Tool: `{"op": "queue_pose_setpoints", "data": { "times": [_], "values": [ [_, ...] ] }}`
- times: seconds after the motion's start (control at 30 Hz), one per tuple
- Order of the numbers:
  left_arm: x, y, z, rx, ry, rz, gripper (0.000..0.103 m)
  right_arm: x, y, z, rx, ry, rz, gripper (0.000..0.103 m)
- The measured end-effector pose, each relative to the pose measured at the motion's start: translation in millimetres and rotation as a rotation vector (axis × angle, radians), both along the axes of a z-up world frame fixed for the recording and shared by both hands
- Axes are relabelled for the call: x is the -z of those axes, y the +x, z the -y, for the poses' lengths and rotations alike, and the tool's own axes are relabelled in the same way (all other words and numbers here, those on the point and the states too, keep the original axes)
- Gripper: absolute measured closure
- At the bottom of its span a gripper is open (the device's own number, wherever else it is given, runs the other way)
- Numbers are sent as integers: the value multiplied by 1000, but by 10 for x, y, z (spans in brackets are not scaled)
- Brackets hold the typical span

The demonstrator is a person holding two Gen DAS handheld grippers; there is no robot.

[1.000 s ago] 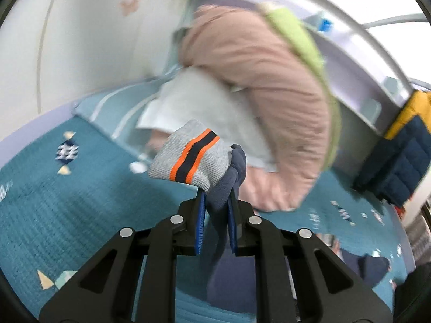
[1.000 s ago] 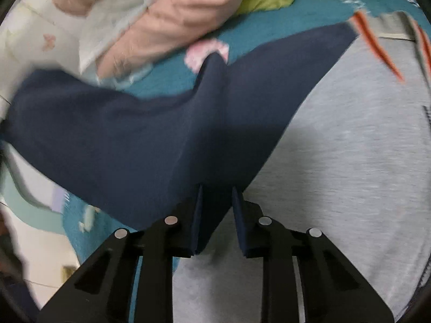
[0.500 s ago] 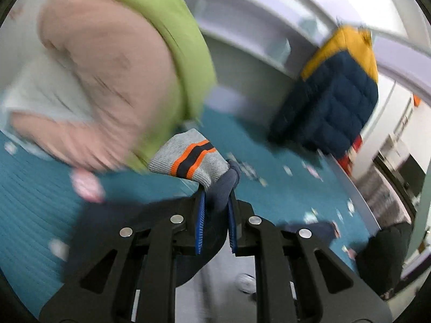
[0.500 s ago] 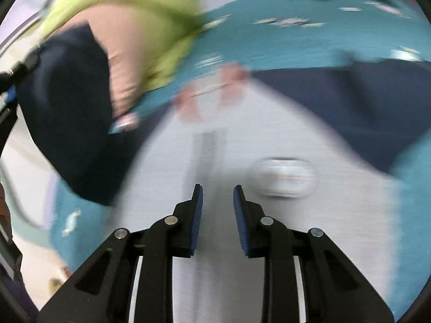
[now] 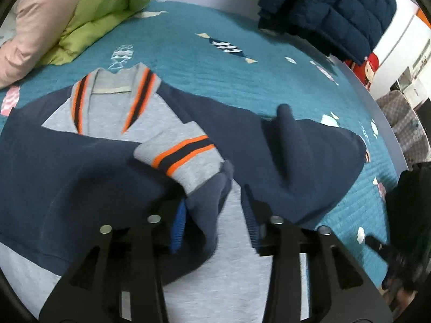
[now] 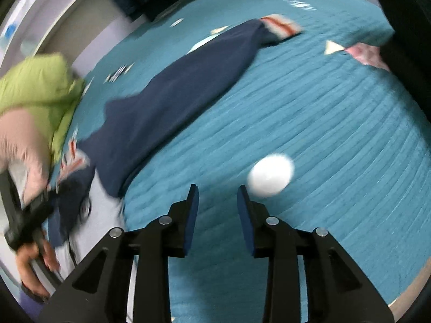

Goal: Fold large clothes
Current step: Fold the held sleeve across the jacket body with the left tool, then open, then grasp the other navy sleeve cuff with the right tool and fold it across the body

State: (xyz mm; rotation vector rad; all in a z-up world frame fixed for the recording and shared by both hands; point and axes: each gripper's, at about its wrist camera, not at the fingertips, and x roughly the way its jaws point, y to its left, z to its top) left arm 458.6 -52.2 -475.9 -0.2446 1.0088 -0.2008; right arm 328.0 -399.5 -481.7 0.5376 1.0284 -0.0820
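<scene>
A grey and navy sweater lies spread face up on a teal quilted bedspread, its orange-and-navy-striped V collar at about eleven o'clock from the left gripper in the left wrist view. That gripper's jaws stand wide apart, and the sweater's left sleeve, ending in a grey cuff with orange and navy stripes, lies folded across the grey chest just ahead of and between the fingers; the navy cloth near the cuff bunches against the blue pad of the left-hand finger, while the right-hand finger stands clear of it, so the gripper is open and not clamping the sleeve. The other navy sleeve lies at one to two o'clock from the gripper, rumpled into a ridge, reaching toward the bed's right edge. A green and pink puffy bundle sits at ten to eleven o'clock on the far side of the bed, and a navy padded jacket at one o'clock. In the right wrist view the right gripper is likewise open with nothing between its blue pads, over bare bedspread; a blurred white spot on the quilt lies just ahead at one o'clock. From there the outstretched navy sleeve runs from ten o'clock up to twelve o'clock, its striped cuff at the far end, well apart from the fingers. At nine o'clock, blurred, the left gripper appears over the sweater's body.
</scene>
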Motion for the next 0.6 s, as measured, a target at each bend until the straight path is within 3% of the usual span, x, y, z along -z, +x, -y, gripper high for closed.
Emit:
{"op": "queue_pose_setpoints", "data": {
  "times": [0.07,0.2,0.3,0.33,0.47,0.6],
  "values": [
    [-70,-14,97,35,-19,14,46,-14,71,170,46,35,22,72],
    [-138,12,374,124,-61,42,45,-20,292,473,133,82,36,70],
    [-178,32,570,219,-170,36,42,-7,511,637,178,129,53,67],
    [-193,30,603,231,-174,39,42,-2,577,686,191,147,59,65],
    [-293,-8,497,200,-87,88,32,77,878,918,269,218,81,53],
    [-256,-77,116,106,70,59,32,283,1198,1145,344,306,51,51]
  ]
}}
